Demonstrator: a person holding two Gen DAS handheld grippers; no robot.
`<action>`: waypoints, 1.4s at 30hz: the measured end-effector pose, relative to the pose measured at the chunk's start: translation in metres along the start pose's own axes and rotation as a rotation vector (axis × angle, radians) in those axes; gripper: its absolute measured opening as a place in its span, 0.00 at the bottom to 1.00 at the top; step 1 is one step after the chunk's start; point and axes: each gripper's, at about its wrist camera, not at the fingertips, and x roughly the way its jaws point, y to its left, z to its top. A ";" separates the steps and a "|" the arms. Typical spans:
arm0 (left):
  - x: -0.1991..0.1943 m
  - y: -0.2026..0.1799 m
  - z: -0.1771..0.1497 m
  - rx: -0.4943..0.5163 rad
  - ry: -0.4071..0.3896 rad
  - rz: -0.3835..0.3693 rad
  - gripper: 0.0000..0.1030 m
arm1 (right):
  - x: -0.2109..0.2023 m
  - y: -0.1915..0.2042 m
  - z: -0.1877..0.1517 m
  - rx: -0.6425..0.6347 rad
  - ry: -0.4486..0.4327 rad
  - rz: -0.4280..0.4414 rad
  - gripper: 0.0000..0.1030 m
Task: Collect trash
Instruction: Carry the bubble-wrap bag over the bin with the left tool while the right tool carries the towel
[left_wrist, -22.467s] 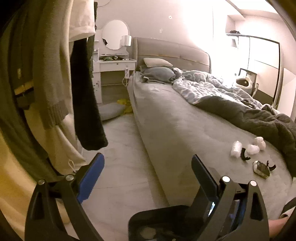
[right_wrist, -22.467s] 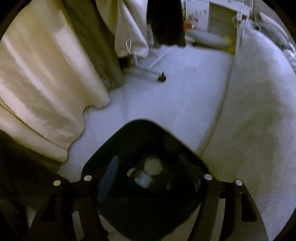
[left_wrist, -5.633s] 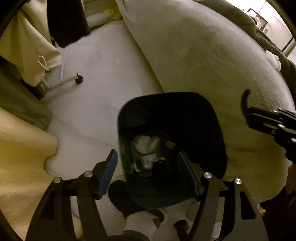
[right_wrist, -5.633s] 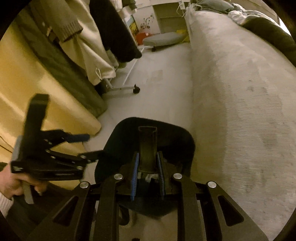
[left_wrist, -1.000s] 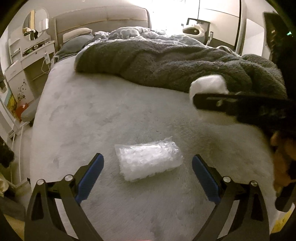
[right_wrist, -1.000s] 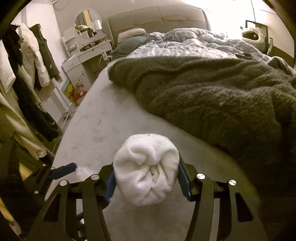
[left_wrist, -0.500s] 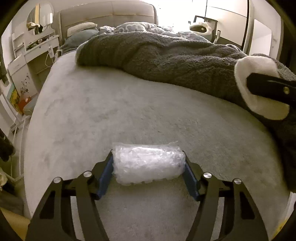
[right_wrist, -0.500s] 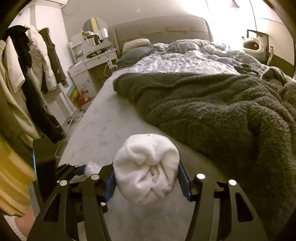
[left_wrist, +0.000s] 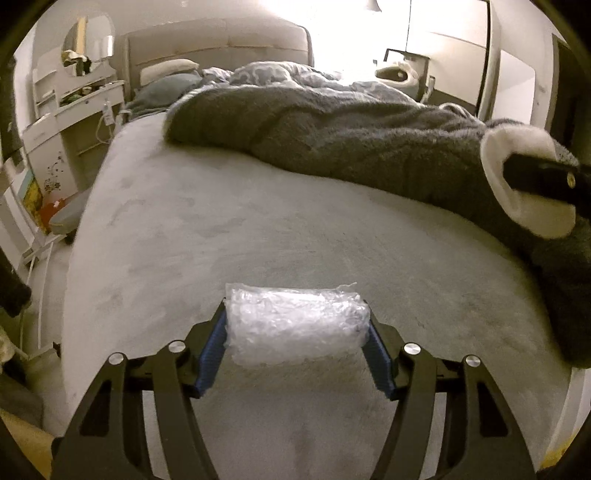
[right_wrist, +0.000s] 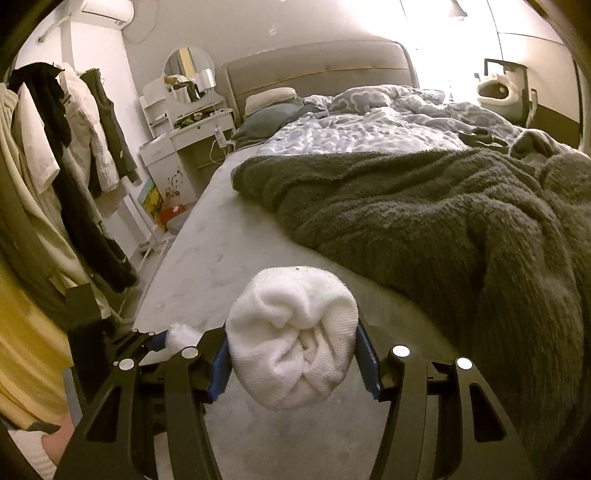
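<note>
My left gripper (left_wrist: 296, 332) is shut on a clear bubble-wrap roll (left_wrist: 295, 323), held crosswise between its blue pads just above the grey bed sheet (left_wrist: 221, 229). My right gripper (right_wrist: 292, 345) is shut on a rolled white cloth wad (right_wrist: 291, 336), lifted over the bed's near side. In the left wrist view that white wad (left_wrist: 524, 188) and a black finger of the right gripper show at the right edge. In the right wrist view the left gripper (right_wrist: 110, 332) sits low at the left with a bit of the wrap (right_wrist: 181, 338) showing.
A dark fuzzy blanket (left_wrist: 351, 136) covers the bed's right half, with a patterned duvet (right_wrist: 369, 129) and pillows beyond. Hanging clothes (right_wrist: 74, 166) fill a rack at the left. A white dressing table (right_wrist: 184, 136) stands by the headboard. A hand (right_wrist: 55, 439) shows at bottom left.
My left gripper closed from wide open onto the bubble-wrap roll and lifted it slightly. My right gripper rose a little with the white wad still in it.
</note>
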 end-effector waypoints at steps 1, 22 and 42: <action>-0.004 0.001 -0.001 -0.003 -0.004 0.001 0.66 | -0.003 0.002 -0.002 0.005 -0.002 0.000 0.56; -0.102 0.039 -0.049 -0.026 -0.043 0.086 0.66 | -0.047 0.094 -0.055 -0.075 0.016 0.028 0.56; -0.147 0.126 -0.096 -0.100 0.015 0.184 0.66 | -0.030 0.198 -0.075 -0.166 0.064 0.119 0.56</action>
